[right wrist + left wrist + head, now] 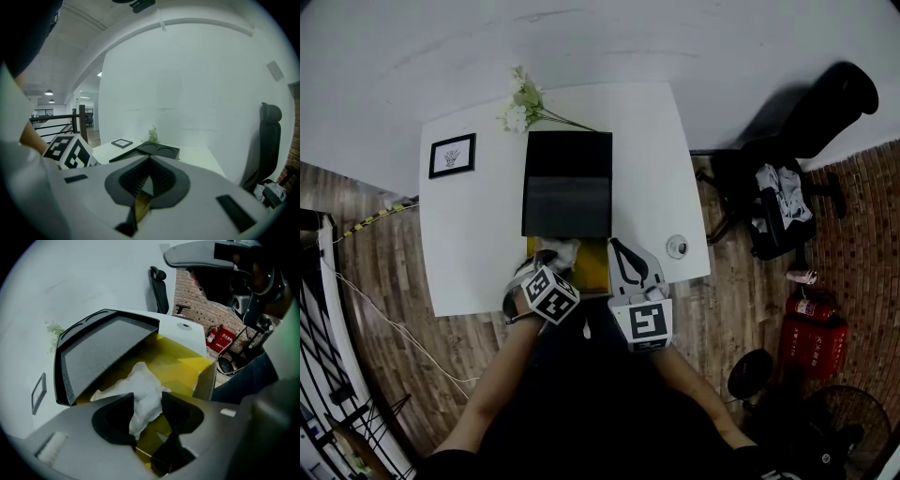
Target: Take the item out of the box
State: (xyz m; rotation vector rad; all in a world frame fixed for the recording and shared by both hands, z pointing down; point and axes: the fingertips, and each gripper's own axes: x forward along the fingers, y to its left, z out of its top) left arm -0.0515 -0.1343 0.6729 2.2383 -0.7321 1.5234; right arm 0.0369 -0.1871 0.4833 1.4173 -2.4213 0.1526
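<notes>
A yellow box (pixel 592 269) stands at the near edge of the white table (pixel 469 244), its black lid (pixel 567 183) swung up and back. Inside lies a crumpled white item (pixel 563 250). My left gripper (pixel 549 262) points steeply down into the box. In the left gripper view the white item (pixel 140 385) sits between the wide-spread fingers (pixel 117 418) of my left gripper (pixel 147 401), which is open. My right gripper (pixel 617 251) is at the box's right side. In the right gripper view my right gripper (pixel 146 180) is shut on the box's yellow wall (pixel 142 204).
A framed picture (pixel 452 156) and white flowers (pixel 520 105) lie at the table's far left. A small round white object (pixel 677 247) sits near the right edge. A black office chair (pixel 787 187), red fire extinguishers (pixel 811 337) and a fan (pixel 844 422) stand on the floor at right.
</notes>
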